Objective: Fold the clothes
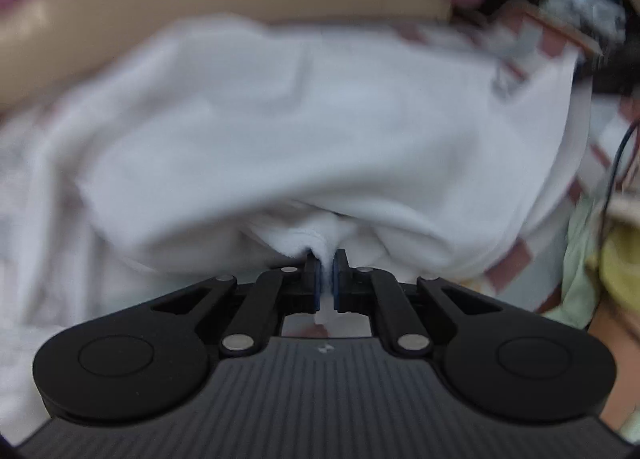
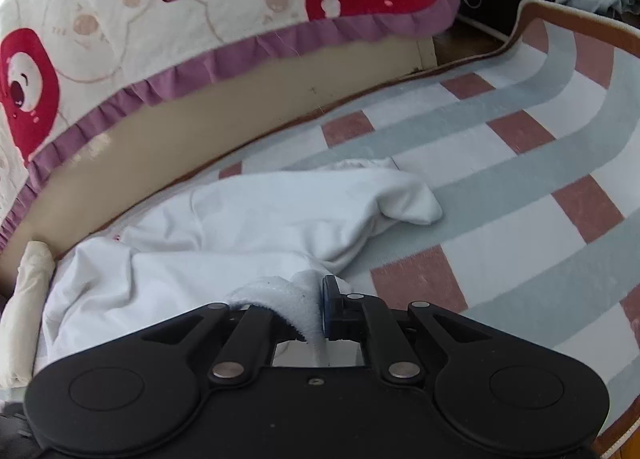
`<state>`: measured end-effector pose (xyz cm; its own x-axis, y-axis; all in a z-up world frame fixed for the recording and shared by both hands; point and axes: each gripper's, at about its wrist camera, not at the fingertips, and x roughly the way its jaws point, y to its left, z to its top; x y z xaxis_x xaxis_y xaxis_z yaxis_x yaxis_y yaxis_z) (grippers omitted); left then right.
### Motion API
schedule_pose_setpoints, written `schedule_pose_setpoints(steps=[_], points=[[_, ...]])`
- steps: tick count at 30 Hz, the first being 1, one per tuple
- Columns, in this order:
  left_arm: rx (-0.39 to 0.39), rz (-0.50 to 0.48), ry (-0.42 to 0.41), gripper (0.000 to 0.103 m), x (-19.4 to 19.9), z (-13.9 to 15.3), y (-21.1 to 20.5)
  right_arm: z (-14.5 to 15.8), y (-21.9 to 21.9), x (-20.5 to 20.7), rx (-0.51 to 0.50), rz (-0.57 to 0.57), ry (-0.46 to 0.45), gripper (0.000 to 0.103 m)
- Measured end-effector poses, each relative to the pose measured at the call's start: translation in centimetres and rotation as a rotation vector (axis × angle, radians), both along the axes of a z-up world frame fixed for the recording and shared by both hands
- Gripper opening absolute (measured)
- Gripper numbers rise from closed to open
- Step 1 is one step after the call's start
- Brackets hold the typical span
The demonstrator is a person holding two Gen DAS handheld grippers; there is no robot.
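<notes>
Left wrist: my left gripper (image 1: 327,273) is pinched tight on a fold of the white garment (image 1: 304,131), blue pads almost meeting w/ cloth between.
Cloth beyond: bunched and spread ahead of the fingers; view is blurred.
Right wrist: my right gripper (image 2: 316,307) is clamped on a thick white edge of the same garment (image 2: 256,215); cloth hides the left finger.
Garment: lies crumpled on the checked mat (image 2: 500,179), sleeve stretched to the right.
Far: bear-print blanket (image 2: 168,11) w/ purple frill hangs behind.

Soft daylight, left view motion-blurred, fisheye-warped
</notes>
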<state>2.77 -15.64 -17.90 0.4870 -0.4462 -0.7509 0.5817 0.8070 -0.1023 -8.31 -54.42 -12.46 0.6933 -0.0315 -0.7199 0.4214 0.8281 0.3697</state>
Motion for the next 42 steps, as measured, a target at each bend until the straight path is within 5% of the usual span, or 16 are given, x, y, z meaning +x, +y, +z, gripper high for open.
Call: schedule_pose_setpoints(steps=[3,8,15,18,21,27,30,32,33,37,42], points=[[-0.038,0.098,-0.067,0.005,-0.5,4.9,4.0,0.4,0.4,0.1,-0.054,-0.004,0.033,0.008],[-0.051,0.189,-0.179,0.005,-0.3,12.9,10.0,5.9,4.2,2.6,-0.428,0.145,0.136,0.006],[-0.12,0.254,-0.279,0.005,-4.4,22.7,17.0,18.1,8.0,-2.7,-0.246,0.338,-0.08,0.003],[-0.135,0.293,-0.185,0.005,-7.3,23.0,20.5,18.9,10.6,-7.7,-0.151,0.444,-0.077,0.003],[-0.092,0.334,-0.01,0.005,-9.6,19.3,23.1,15.7,13.9,-11.7,-0.113,0.552,0.051,0.002],[0.023,0.39,0.428,0.005,-12.7,6.7,24.7,5.9,16.8,-14.9,-0.063,0.628,0.418,0.004],[0.062,0.375,0.547,0.007,-12.9,3.5,24.1,6.5,16.6,-14.6,-0.053,0.683,0.427,0.025],[0.06,0.347,0.534,0.008,-12.5,3.8,24.0,8.5,16.4,-14.1,-0.047,0.736,0.402,0.056],[0.057,0.33,0.502,0.014,-12.3,4.6,24.2,9.6,16.4,-13.9,-0.03,0.766,0.393,0.06],[0.015,0.297,0.364,0.036,-11.0,9.2,25.2,13.4,16.7,-13.2,0.075,0.875,0.351,0.061],[0.009,0.273,0.247,0.041,-7.2,13.2,25.5,17.8,16.2,-9.3,0.148,0.925,0.21,0.061]])
